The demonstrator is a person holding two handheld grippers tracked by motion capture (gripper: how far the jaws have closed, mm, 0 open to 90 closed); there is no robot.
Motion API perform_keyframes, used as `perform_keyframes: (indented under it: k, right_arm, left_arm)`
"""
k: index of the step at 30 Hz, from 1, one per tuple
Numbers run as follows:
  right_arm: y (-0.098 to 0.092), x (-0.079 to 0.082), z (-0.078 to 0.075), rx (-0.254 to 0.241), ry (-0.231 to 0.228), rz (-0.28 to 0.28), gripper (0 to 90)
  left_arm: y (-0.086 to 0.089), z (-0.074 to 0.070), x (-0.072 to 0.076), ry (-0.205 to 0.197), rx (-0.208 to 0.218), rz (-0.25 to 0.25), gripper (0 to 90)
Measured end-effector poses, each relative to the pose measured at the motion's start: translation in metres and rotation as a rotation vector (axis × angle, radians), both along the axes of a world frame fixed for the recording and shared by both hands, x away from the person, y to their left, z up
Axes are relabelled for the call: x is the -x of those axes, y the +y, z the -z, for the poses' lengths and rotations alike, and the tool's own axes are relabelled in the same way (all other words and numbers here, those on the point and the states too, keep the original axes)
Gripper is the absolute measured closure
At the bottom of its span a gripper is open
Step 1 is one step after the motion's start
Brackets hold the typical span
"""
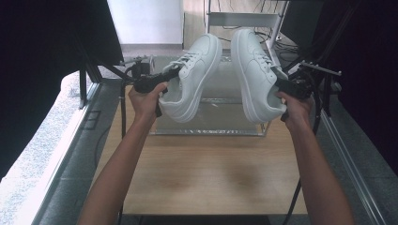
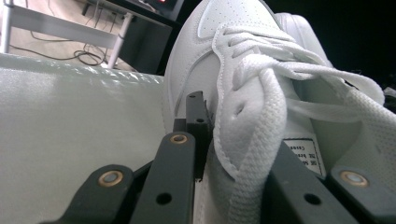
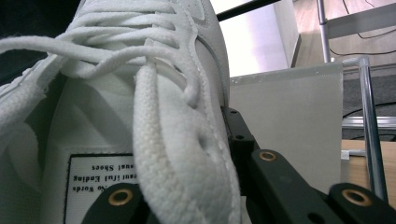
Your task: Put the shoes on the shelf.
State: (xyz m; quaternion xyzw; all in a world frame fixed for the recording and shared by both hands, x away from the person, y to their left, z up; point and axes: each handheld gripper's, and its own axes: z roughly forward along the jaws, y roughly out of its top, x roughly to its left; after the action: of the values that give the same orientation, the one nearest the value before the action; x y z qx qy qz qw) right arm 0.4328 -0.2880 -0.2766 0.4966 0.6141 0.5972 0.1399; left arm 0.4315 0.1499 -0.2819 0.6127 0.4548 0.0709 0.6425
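Gripping one white sneaker each, both grippers are hanging in the air above the far edge of the wooden table [image 1: 211,173]. The left gripper [image 1: 171,75] is pinching the left sneaker [image 1: 195,75] at its collar; the right gripper [image 1: 281,84] is pinching the right sneaker [image 1: 256,70] likewise. Beneath them a clear box [image 1: 220,119] is sitting; its contents cannot be made out. The near tabletop is lying bare.

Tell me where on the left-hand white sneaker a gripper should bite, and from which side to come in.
Grip the collar wall beside the laces, coming from the open top near the heel. On the left sneaker that thin upright edge fits between two jaws, one inside the shoe and one outside, as the left gripper has it now. The broad sole and rounded toe look too wide to pinch securely.
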Motion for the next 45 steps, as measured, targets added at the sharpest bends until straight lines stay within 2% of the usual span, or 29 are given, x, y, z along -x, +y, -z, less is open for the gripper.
perform_keyframes:
  k: [4,6,11,14,19,23,28,31,36,40,45]
  right_arm:
    - [0.004,-0.007,-0.004,0.017,0.006,0.01,86.2]
    - [0.005,-0.01,-0.004,0.03,0.001,0.016,86.2]
    - [0.012,-0.02,-0.008,0.033,0.04,0.035,86.2]
    - [0.017,-0.029,-0.009,0.059,0.052,0.058,86.2]
    - [0.026,-0.042,-0.011,0.083,0.071,0.075,86.1]
    - [0.035,-0.055,-0.013,0.097,0.096,0.096,86.1]
    - [0.045,-0.07,-0.016,0.127,0.118,0.121,86.1]
    - [0.051,-0.078,-0.017,0.147,0.133,0.136,86.1]
    - [0.063,-0.092,-0.012,0.178,0.166,0.15,86.0]
    - [0.071,-0.102,-0.004,0.192,0.188,0.164,86.0]
    - [0.077,-0.114,0.004,0.234,0.226,0.208,85.8]
  left_arm:
    - [0.0,0.0,-0.008,0.02,-0.008,-0.014,83.9]
    - [0.0,-0.001,-0.013,0.031,0.001,-0.027,83.9]
    - [-0.002,-0.007,-0.026,0.046,-0.002,-0.052,83.9]
    - [-0.007,-0.008,-0.033,0.06,-0.013,-0.063,84.0]
    - [-0.011,-0.006,-0.048,0.114,0.001,-0.09,83.8]
    - [-0.013,-0.009,-0.058,0.128,-0.028,-0.124,83.7]
    - [-0.012,-0.007,-0.07,0.157,-0.03,-0.153,83.7]
    - [-0.011,-0.006,-0.075,0.166,-0.045,-0.172,83.6]
    - [-0.015,-0.001,-0.084,0.196,-0.056,-0.199,83.6]
    - [-0.02,0.006,-0.09,0.217,-0.085,-0.223,83.3]
    - [-0.024,0.013,-0.098,0.243,-0.093,-0.236,83.2]
